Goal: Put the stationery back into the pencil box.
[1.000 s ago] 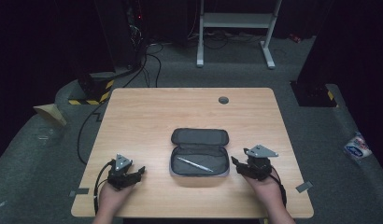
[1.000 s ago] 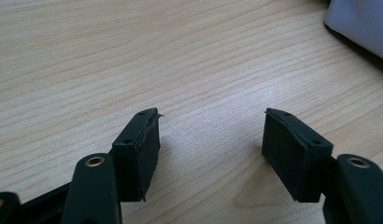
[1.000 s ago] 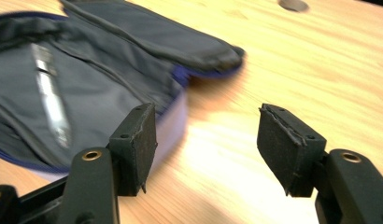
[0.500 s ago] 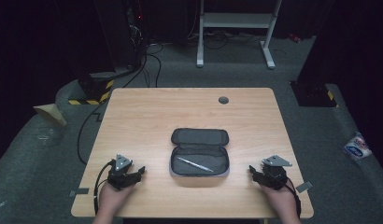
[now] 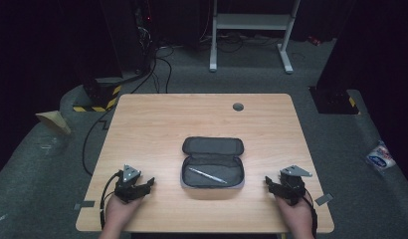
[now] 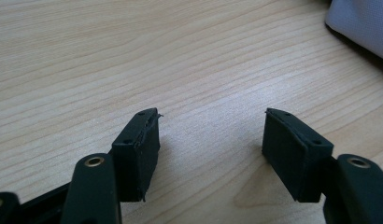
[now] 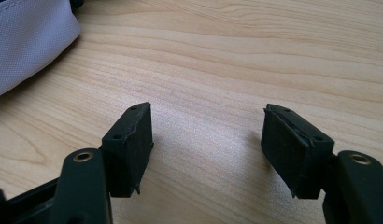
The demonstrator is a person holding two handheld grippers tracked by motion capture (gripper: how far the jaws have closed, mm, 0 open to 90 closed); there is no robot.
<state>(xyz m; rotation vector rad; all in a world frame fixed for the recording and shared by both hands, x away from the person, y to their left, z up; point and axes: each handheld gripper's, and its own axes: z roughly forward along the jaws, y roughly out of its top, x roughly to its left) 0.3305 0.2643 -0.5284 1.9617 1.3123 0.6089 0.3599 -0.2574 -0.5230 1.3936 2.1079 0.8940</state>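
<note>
Low in the high view, both hands come in from the bottom edge. The left hand point(image 5: 117, 213) sits at lower left, holding the left gripper point(image 5: 134, 182), its jaws spread wide with nothing between them. At lower right, the right hand point(image 5: 294, 214) holds the right gripper point(image 5: 285, 185), jaws likewise parted and empty, its grey plate on top, angled toward centre frame.
</note>
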